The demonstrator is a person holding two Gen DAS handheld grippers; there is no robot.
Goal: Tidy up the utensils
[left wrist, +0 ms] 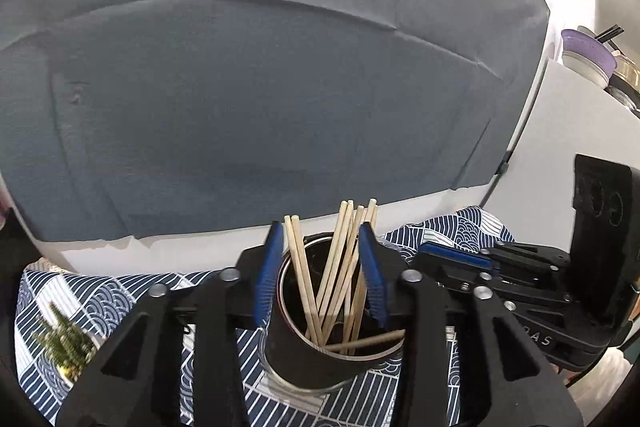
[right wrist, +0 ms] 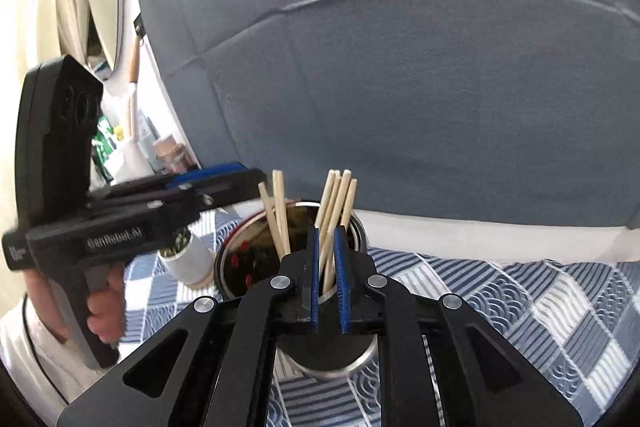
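Note:
A dark cup (left wrist: pixel 304 351) with a metal rim stands on the patterned tablecloth (left wrist: pixel 120 299) and holds several wooden chopsticks (left wrist: pixel 340 255). My left gripper (left wrist: pixel 321 239) is open, one blue pad on each side of the cup's mouth, touching nothing. In the right wrist view the same cup (right wrist: pixel 332 359) sits just below my right gripper (right wrist: pixel 327 239). Its pads stand narrowly apart and one of the chopsticks (right wrist: pixel 280 211) shows loose in the gap. Each gripper also shows from the side in the other's view, the right gripper (left wrist: pixel 426 251) at right and the left gripper (right wrist: pixel 256 183) at left.
A small white pot with a green plant (right wrist: pixel 188 259) stands left of the cup. A grey cloth (left wrist: pixel 280 87) hangs behind the table. A hand (right wrist: pixel 104 311) holds the left gripper's handle. Stacked bowls and a purple colander (left wrist: pixel 584 47) sit far right.

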